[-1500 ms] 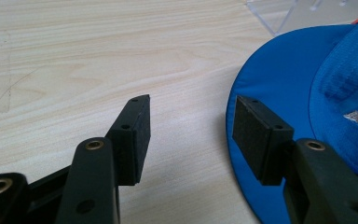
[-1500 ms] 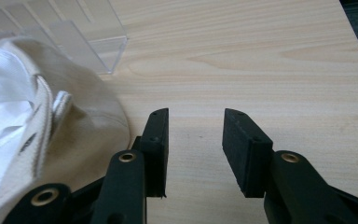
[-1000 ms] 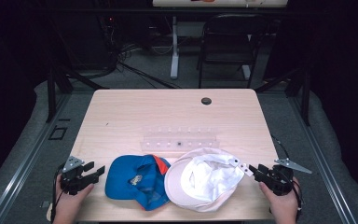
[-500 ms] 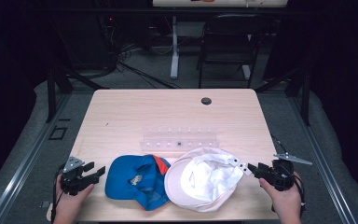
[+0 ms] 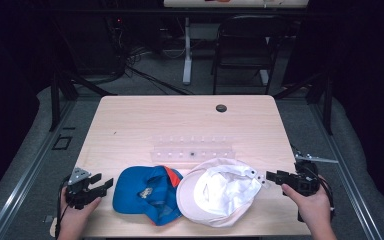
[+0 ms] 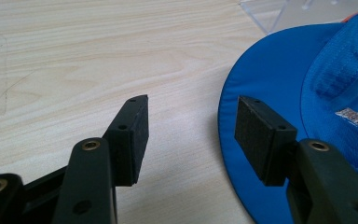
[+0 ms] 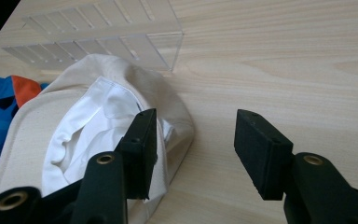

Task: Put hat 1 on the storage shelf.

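A blue cap [image 5: 147, 192] with an orange patch lies upside down at the table's front, touching a white cap [image 5: 217, 192] to its right. My left gripper [image 5: 102, 184] stands open just left of the blue cap, with the cap's brim [image 6: 270, 70] beside its right jaw and nothing between the jaws. My right gripper [image 5: 270, 176] is open at the white cap's right edge. In the right gripper view its left jaw overlaps the white cap [image 7: 88, 121], and bare table lies between the jaws of the gripper [image 7: 196, 135].
A clear plastic rack [image 5: 192, 148] lies flat just behind the caps, and appears in the right gripper view as the rack [image 7: 107, 37]. A dark grommet [image 5: 221, 108] sits at the table's far side. A chair [image 5: 245, 45] and cables stand beyond the table.
The right hand and its gripper have shifted slightly, rising a little toward the white cap's edge. The left gripper and both caps have stayed still.
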`<state>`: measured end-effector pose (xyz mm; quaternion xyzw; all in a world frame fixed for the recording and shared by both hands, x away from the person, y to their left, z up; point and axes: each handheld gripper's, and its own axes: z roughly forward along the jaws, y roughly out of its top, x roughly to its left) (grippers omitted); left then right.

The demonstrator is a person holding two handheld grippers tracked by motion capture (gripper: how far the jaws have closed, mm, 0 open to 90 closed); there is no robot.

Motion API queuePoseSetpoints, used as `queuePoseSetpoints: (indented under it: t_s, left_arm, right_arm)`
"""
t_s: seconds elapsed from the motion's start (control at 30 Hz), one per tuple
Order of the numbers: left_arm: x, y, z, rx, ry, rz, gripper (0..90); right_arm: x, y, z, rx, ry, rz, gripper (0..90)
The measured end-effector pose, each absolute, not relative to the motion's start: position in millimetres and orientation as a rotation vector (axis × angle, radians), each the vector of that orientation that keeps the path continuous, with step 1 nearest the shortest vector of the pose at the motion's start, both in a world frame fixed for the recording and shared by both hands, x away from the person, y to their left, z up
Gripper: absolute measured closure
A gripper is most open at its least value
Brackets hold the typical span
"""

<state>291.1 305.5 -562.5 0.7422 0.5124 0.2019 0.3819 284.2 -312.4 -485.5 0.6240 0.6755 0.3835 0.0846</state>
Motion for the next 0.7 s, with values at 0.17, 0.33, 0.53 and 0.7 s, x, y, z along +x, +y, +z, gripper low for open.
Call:
queuePoseSetpoints:
  t_s: [0.17,0.33,0.53,0.7]
  left_arm:
    - [291,306,-562,1.903,1.312,0.509,45.5]
    - [291,307,-562,1.899,1.313,0.508,45.4]
    - [291,307,-562,1.901,1.313,0.506,45.4]
    - [291,306,-563,1.904,1.311,0.506,45.5]
  right_arm:
    - [291,-305,-479,1.871,2.065,1.169,47.6]
    - [299,-299,-479,1.923,2.111,1.165,47.1]
    - [308,-292,-485,1.959,2.175,1.112,47.2]
    - [313,-286,-489,1.974,2.237,1.067,47.3]
